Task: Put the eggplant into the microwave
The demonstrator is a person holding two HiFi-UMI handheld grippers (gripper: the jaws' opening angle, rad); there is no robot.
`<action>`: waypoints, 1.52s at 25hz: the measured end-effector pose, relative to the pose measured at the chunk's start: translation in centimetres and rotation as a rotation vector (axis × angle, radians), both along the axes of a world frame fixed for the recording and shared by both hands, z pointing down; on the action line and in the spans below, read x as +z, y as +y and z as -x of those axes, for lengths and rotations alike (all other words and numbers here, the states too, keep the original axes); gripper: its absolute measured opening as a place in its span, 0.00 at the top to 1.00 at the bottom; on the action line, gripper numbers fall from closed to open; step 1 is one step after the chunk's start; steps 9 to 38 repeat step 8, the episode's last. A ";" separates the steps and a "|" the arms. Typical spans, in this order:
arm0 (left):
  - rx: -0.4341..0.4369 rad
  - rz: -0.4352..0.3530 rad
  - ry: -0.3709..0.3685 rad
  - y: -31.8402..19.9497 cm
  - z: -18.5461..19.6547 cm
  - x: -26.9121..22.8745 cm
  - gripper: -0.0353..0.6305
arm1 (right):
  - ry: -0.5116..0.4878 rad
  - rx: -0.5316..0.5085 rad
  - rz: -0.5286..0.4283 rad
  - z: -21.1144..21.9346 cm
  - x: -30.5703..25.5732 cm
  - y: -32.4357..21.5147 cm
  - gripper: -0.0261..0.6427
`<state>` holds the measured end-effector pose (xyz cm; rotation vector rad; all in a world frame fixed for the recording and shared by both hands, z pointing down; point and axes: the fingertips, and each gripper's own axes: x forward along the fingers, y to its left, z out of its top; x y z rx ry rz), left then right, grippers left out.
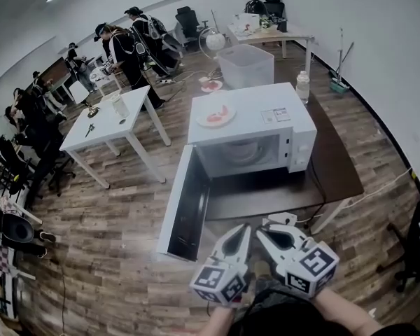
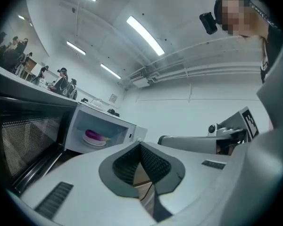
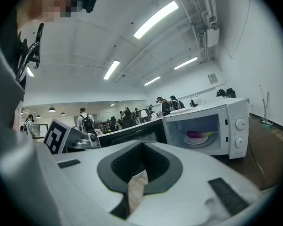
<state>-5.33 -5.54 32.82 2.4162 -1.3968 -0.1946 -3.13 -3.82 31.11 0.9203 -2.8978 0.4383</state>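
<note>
The purple eggplant is seen already inside the white box-shaped microwave, laid on a white round plate. Its white hinged door hangs open. L gripper & R gripper are held pressed together, empty, back near the body, prob. because placing is done.

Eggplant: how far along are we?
Done: the eggplant lies on the plate inside the microwave. In hand: nothing. The left gripper and right gripper are both shut and empty, short of the microwave. Left: the door stands open, so probably only closing it, if that is wanted.
</note>
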 end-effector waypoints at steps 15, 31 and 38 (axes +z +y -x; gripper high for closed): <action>-0.011 0.009 0.019 1.1 1.1 -0.6 0.95 | 0.005 -0.026 -0.006 0.5 -0.7 1.2 0.96; -0.011 0.009 0.019 1.1 1.1 -0.6 0.95 | 0.005 -0.026 -0.006 0.5 -0.7 1.2 0.96; -0.011 0.009 0.019 1.1 1.1 -0.6 0.95 | 0.005 -0.026 -0.006 0.5 -0.7 1.2 0.96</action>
